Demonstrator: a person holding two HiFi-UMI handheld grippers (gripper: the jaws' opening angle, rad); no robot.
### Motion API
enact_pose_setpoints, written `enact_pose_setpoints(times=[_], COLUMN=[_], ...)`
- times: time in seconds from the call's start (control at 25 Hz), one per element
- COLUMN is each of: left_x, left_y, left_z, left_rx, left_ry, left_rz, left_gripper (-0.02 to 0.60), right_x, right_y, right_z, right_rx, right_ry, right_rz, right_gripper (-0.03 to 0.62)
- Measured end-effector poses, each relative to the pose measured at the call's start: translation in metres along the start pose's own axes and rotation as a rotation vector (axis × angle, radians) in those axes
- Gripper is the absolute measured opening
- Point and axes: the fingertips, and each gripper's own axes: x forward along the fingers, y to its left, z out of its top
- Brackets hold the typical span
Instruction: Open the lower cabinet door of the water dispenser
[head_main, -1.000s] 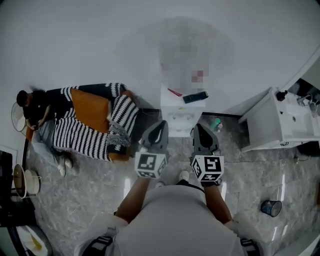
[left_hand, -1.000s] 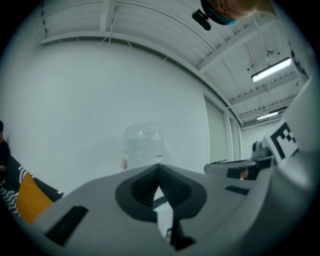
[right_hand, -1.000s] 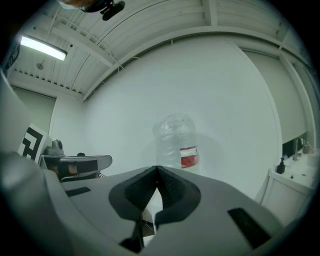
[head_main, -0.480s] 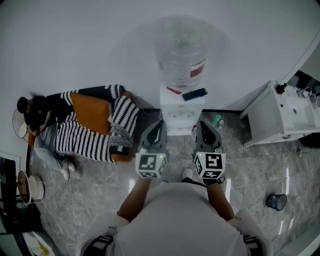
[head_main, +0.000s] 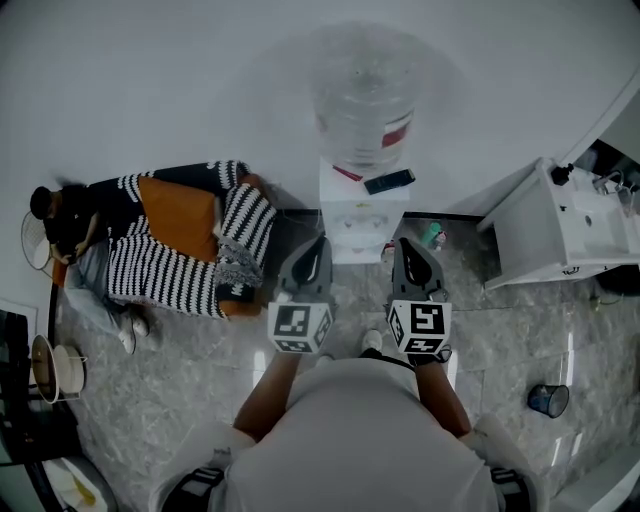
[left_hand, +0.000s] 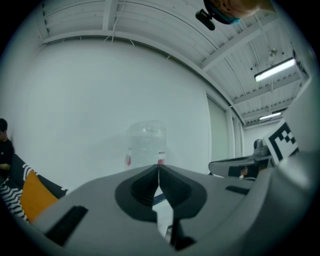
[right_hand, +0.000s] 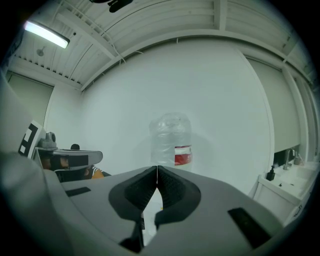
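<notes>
The white floor-standing water dispenser stands against the pale wall with a clear water bottle upturned on top and a dark phone lying on its lid. The head view looks so steeply down its front that the lower cabinet door cannot be made out. Both tools are held side by side in front of it, pointing at it but apart from it. The left tool is clenched with nothing between its jaws, and the right tool is the same, tips pressed together and empty. On the grey marble floor to the right stands a small blue bin.
</notes>
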Motion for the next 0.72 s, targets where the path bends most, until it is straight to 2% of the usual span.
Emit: enact_pose_setpoints(times=[0.36,0.72], left_x=[0.006,0.011], left_y=[-0.011,-0.023], left_z=[0.001,-0.005], left_rx=[-0.01,-0.023], left_ry=[-0.009,0.006], left_rz=[-0.024,-0.044], left_gripper=[0.014,0.014], right_x=[-0.005,-0.008], right_y=[-0.005,-0.015], right_z=[0.009,0.006], right_rx=[-0.022,0.0], right_ry=[-0.02,-0.021], right_rz=[-0.005,-0.013], right_gripper=[0.011,0.011])
